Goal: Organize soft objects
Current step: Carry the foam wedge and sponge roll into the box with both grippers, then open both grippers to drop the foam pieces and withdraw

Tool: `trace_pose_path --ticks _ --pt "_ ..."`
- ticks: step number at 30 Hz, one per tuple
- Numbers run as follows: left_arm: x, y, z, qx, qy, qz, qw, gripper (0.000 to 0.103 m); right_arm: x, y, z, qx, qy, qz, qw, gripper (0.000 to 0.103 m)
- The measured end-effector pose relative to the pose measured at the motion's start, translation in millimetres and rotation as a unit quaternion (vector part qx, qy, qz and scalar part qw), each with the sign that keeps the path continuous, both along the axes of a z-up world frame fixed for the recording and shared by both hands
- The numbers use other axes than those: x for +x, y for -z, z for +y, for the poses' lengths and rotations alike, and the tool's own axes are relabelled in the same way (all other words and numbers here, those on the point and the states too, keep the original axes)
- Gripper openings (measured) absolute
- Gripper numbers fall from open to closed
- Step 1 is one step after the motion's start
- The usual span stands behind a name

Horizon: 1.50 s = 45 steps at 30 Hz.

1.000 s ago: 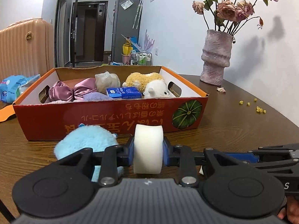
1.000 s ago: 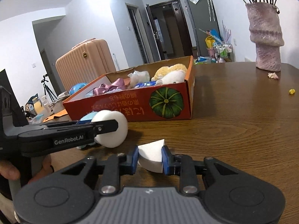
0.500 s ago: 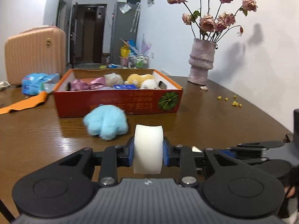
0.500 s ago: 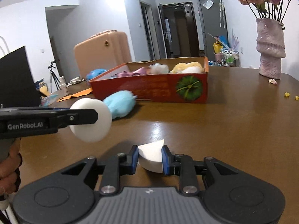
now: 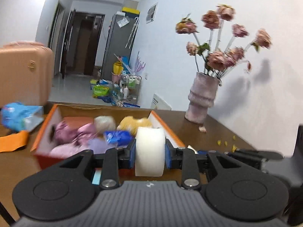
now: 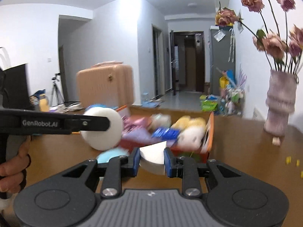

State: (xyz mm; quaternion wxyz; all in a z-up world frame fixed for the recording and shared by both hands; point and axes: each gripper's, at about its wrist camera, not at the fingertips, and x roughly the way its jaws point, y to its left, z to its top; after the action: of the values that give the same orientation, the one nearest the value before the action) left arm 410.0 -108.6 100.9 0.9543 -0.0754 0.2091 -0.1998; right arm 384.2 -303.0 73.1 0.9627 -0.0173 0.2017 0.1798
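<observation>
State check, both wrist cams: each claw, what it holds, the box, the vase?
Left claw: shut on round white sponge puff, held above the table.
Right claw: shut on white wedge-shaped sponge, also held above the table.
Orange cardboard box: open-topped, holding soft toys.
Pale pink ribbed vase: upright, holding flowers.

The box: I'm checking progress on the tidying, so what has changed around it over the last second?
Both hand-held grippers rose, now looking down into the box. Left stays shut on the round sponge, right on the wedge sponge. Nothing was released; the box contents are unchanged.
</observation>
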Motion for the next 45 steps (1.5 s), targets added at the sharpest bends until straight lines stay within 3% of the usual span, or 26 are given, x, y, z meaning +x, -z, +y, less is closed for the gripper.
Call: trace_pose_path --ticks 7,9,11,12,13,15,17,22,26,28,31,33,36,45 --pt "109 30 -40 0.006 -0.003 0.036 0.9993 0.029 94 23 0 -0.020 0.034 0.019 0.999 0.028" --pt "126 43 -43 -0.010 0.005 0.049 0.9987 0.030 99 33 5 -0.042 0.027 0.028 0.998 0.032" --pt "139 55 -50 -0.011 0.019 0.075 0.9969 0.036 98 45 10 -0.073 0.028 0.016 0.997 0.050" --pt "143 59 -52 -0.003 0.023 0.079 0.9966 0.041 95 45 10 -0.077 0.036 0.008 0.996 0.054" --pt "143 63 -53 -0.002 0.022 0.080 0.9966 0.055 93 43 10 -0.081 0.040 0.009 0.996 0.057" --pt "145 69 -51 -0.005 0.024 0.085 0.9960 0.069 87 39 6 -0.077 0.041 0.003 0.996 0.063" --pt "145 70 -47 -0.013 0.024 0.088 0.9957 0.070 84 35 0 -0.061 0.049 -0.002 0.997 0.074" --pt "142 61 -40 -0.014 0.017 0.083 0.9963 0.072 85 40 -6 -0.044 0.066 0.003 0.997 0.074" --pt "127 34 -34 0.021 -0.011 0.041 0.9989 0.075 84 39 -8 -0.026 0.070 -0.002 0.997 0.074" --pt "113 16 -21 0.014 -0.039 0.016 0.9990 0.081 81 35 -8 -0.020 0.068 -0.011 0.997 0.074" --pt "90 -1 5 -0.005 -0.055 0.015 0.9983 0.081 77 28 -8 -0.006 0.063 -0.017 0.998 0.074" --pt "70 -8 19 0.022 -0.072 0.007 0.9971 0.081 70 21 -6 0.002 0.064 -0.016 0.998 0.074" --pt "37 -14 39 0.059 -0.100 -0.012 0.9931 0.082 51 8 -2 0.015 0.055 -0.019 0.998 0.074" --pt "-78 4 75 0.102 -0.147 -0.034 0.9833 0.086 -36 -7 13 0.011 0.020 -0.024 0.999 0.080"
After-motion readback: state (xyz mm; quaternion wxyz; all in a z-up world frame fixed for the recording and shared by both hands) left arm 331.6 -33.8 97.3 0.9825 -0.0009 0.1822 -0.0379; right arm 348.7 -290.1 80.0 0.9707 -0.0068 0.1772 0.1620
